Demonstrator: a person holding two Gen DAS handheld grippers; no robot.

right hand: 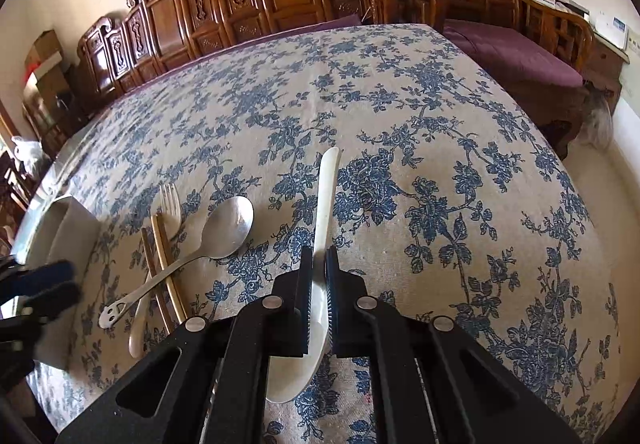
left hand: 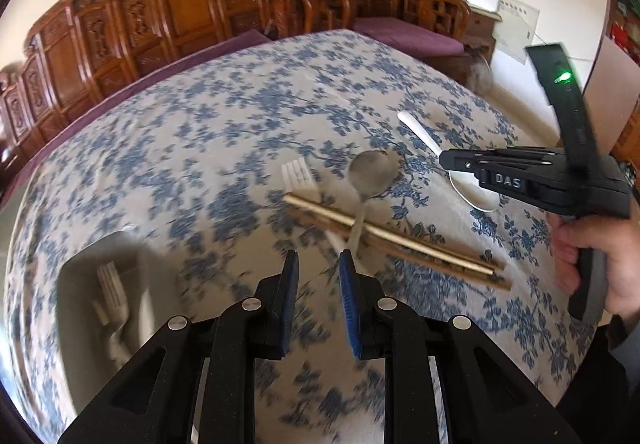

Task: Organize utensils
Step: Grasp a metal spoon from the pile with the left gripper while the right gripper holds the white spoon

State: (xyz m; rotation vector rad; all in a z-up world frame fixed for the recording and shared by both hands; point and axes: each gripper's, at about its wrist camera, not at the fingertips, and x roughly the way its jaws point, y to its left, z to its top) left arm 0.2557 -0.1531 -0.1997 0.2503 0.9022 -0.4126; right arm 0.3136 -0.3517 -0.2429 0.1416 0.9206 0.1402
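Observation:
My right gripper [right hand: 319, 258] is shut on the handle of a white plastic spoon [right hand: 325, 196], whose bowl lies under the fingers; it also shows in the left wrist view [left hand: 416, 130], beside the right gripper [left hand: 444, 160]. My left gripper [left hand: 318, 258] is open and empty above the table, just short of a pile: a metal spoon [left hand: 372, 172] lying across wooden chopsticks [left hand: 400, 244] and a white fork [left hand: 298, 172]. In the right wrist view the metal spoon [right hand: 224, 224], chopsticks [right hand: 164, 260] and fork [right hand: 170, 196] lie left of my right gripper.
A white utensil holder [left hand: 104, 284] with a white fork in it stands at the left on the blue floral tablecloth [left hand: 240, 104]; it also shows in the right wrist view [right hand: 60, 228]. Carved wooden chairs [left hand: 180, 4] line the far side.

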